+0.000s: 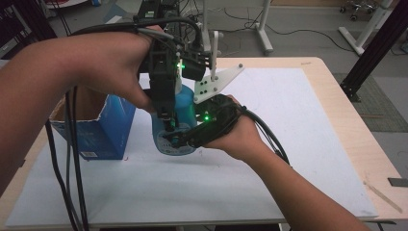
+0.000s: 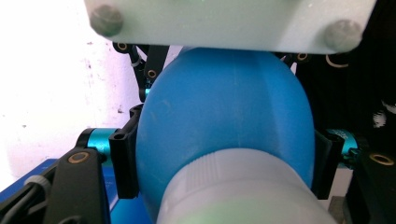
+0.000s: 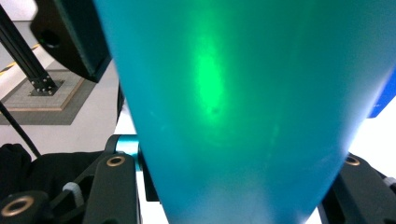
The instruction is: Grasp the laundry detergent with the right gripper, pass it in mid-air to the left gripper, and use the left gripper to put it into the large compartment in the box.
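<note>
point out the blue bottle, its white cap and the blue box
blue bottle point(image 2: 219, 112), left gripper view, on its rounded shoulder
white cap point(image 2: 243, 191), left gripper view, on its ribbed side
blue box point(image 1: 103, 127), high view, on its front wall

Both forearms bare, no sleeves. Left gripper point(image 1: 169, 126) black, green indicator light, teal cylinders by the jaws, brass-ringed pivots. Right gripper point(image 1: 179, 140) black, white three-cornered plate with dark holes. Black cables trail.

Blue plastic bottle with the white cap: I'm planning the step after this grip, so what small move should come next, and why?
Probably a twist of the left gripper to loosen the ribbed white cap. Its fingers flank the blue plastic bottle just below that cap, while the right gripper clamps the body from the side, bracing it upright on the white mat.
</note>
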